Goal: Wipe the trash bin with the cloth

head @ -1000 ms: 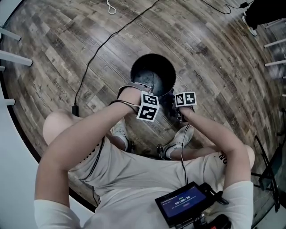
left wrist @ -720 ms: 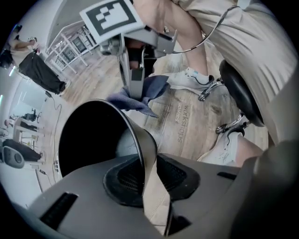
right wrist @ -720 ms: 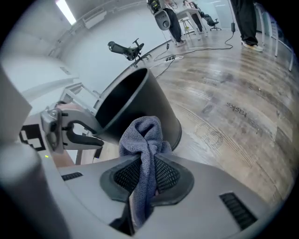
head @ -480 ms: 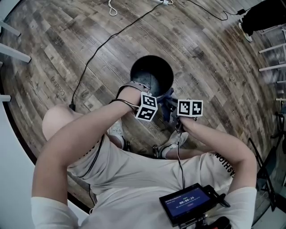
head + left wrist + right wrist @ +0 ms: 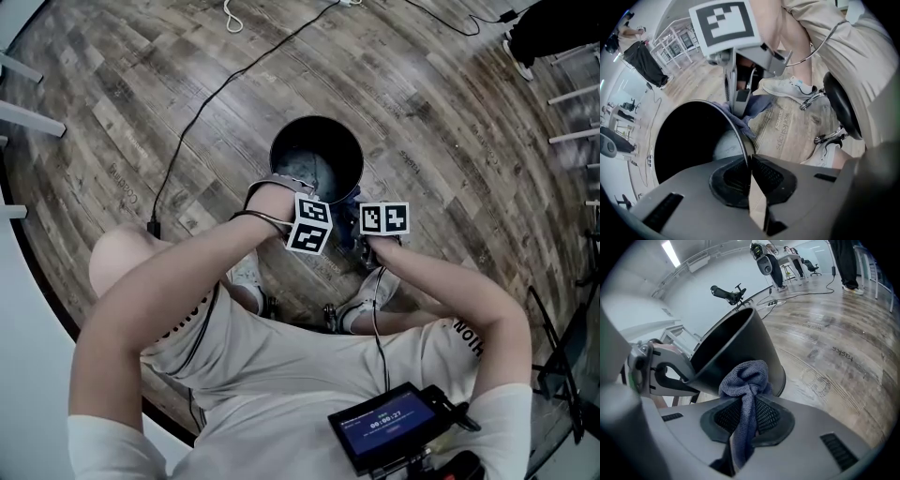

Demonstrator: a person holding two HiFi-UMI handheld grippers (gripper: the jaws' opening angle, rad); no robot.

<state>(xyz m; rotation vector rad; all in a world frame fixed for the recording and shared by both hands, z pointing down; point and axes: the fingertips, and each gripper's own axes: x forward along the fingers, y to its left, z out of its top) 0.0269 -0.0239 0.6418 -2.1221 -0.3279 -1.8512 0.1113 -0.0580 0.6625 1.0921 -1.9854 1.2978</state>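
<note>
- trash bin: black, round, tapering toward its base, mouth open and facing up, standing on the wood plank floor.
- the thin near edge of its rim is pinched between the jaws of the left claw, which have just closed on it; a pale grey patch shows low inside the bin.
- cloth: blue-grey, nubbly weave, bunched into folds and clamped in the right claw, a rounded wad bulging ahead of the jaws.
- the wad sits at the bin's near rim, by the outer wall; contact cannot be confirmed.
</note>
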